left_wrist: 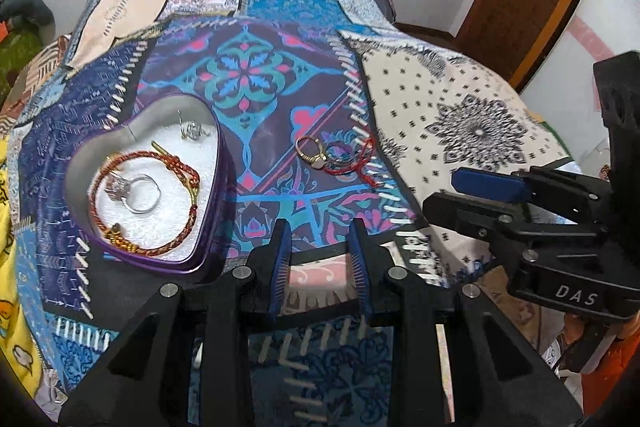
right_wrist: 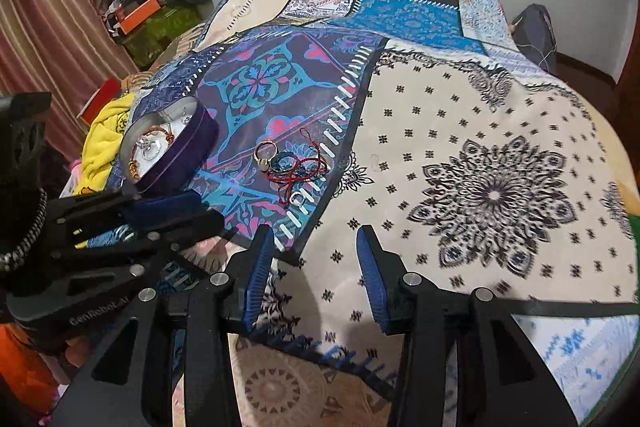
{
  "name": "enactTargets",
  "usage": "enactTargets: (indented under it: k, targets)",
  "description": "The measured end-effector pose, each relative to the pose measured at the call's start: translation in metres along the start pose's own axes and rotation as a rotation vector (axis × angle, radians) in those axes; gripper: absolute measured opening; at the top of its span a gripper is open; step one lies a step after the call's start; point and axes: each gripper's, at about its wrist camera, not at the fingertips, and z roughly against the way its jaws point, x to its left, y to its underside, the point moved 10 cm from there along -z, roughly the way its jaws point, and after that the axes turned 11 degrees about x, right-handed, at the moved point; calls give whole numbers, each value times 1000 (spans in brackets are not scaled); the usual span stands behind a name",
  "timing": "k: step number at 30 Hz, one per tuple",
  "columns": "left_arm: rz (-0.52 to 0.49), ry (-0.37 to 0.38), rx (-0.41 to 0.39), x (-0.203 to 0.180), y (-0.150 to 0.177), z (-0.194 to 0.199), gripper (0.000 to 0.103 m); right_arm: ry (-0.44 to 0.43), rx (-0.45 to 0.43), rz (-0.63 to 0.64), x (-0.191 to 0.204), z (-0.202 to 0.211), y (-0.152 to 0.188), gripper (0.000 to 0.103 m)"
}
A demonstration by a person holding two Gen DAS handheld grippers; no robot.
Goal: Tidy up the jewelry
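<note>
So both tools are hanging over the bed, spread apart and not holding anything.

The left tool (left_wrist: pixel 320 259) is hovering just past the near edge of the heart-shaped tin (left_wrist: pixel 216 163), fingers apart with only quilt (left_wrist: pixel 460 99) showing between them. The right tool (right_wrist: pixel 316 275) is floating over the white patterned patch, also gaping wide. Inside the tin, a red braided bracelet (left_wrist: pixel 176 163) is curling around a silver ring (left_wrist: pixel 140 193), with some small silver piece (left_wrist: pixel 192 131) sitting toward the back, too blurry to tell what. Out on the quilt, just right of the tin, a gold ring (right_wrist: pixel 266 153), a darker ring (right_wrist: pixel 282 163) and a tangle of red cord (right_wrist: pixel 304 167) are lying bunched together, touching each other.
</note>
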Motion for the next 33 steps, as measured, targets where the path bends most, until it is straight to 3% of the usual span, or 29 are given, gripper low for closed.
enactTargets:
  k: [9, 14, 17, 31, 33]
  targets:
    - [15, -4, -24, 11, -16, -8, 29, 53, 26, 82, 3, -25, -9, 38]
    - [-10, -43, -35, 14, -25, -13, 29, 42, 7, 88, 1, -28, -13, 16]
    - [-26, -46, -31, 14, -29, -16, 29, 44, 1, 117, 7, -29, -14, 9]
    - [-91, -86, -21, 3, -45, -30, 29, 35, -21, 37, -11, -17, -8, 9]
    - [-102, -97, -24, 1, -48, -32, 22, 39, -24, 27, -15, -15, -6, 9]
